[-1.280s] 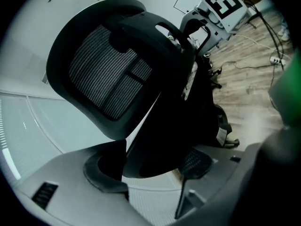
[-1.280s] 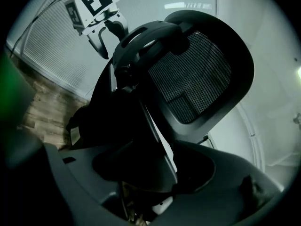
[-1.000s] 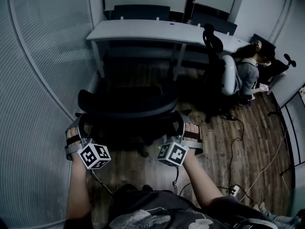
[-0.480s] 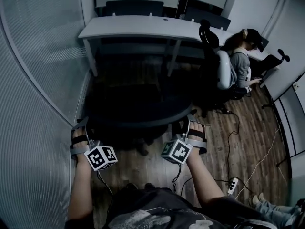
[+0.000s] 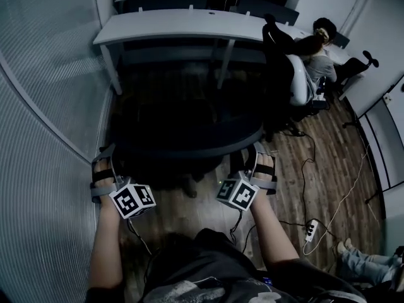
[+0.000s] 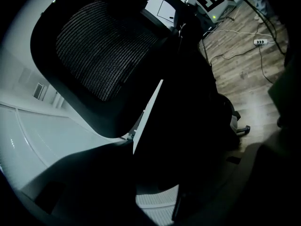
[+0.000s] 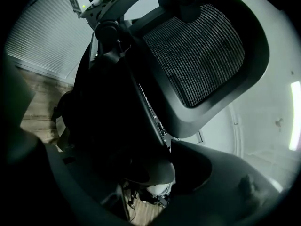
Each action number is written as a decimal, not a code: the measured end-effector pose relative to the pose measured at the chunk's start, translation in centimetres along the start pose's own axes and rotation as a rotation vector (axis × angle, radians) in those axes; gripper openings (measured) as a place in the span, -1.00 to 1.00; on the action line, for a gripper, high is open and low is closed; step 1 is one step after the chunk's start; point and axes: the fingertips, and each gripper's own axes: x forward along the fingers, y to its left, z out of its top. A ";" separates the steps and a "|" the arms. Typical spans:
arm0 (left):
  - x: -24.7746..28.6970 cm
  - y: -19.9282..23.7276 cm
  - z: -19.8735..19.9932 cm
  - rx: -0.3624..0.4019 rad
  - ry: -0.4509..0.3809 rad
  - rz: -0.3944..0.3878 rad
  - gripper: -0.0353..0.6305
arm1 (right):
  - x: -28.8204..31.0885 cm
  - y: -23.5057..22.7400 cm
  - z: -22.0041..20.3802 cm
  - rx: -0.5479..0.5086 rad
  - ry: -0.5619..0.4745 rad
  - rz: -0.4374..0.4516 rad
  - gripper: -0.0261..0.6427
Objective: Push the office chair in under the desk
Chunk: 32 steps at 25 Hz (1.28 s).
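Chair is pinched by left gripper, just closed, and right gripper; pushed unevenly, it could be swung into desk leg, upper centre.

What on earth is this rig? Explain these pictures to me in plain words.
No robot here: a person holds two hand-worked tongs. The head view looks down from a camera on the head; the other two views ride on the tongs themselves. The left tongs, whose jaws have just been closing, and the right tongs each clasp one side of the black mesh-backed office chair, which stands on the wooden plank floor before the long white desk. The black-and-white marker cubes belong to the tongs.
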 end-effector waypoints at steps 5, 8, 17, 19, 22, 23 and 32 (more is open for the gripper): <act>3.2 0.7 -0.8 -0.009 0.007 -0.005 -0.17 | 1.2 0.9 1.0 -0.008 0.028 0.000 -0.17; 5.0 1.3 -1.0 -0.003 -0.008 -0.004 -0.17 | 2.2 1.0 1.5 -0.004 0.039 0.001 -0.17; 10.7 2.0 0.2 -0.005 -0.045 0.032 -0.17 | 8.3 0.2 1.7 -0.010 0.026 0.014 -0.17; 12.4 2.0 0.7 -0.011 -0.047 0.033 -0.17 | 10.2 0.1 1.6 -0.011 0.020 0.021 -0.17; 15.3 2.7 0.8 -0.013 -0.045 0.036 -0.17 | 13.3 -0.3 2.4 -0.011 0.000 0.022 -0.17; 16.2 3.1 0.8 -0.013 -0.043 0.037 -0.17 | 14.4 -0.5 2.7 -0.011 -0.006 0.022 -0.17; 24.2 5.1 2.7 -0.014 -0.022 0.031 -0.17 | 23.5 -2.1 3.5 -0.018 -0.017 0.032 -0.17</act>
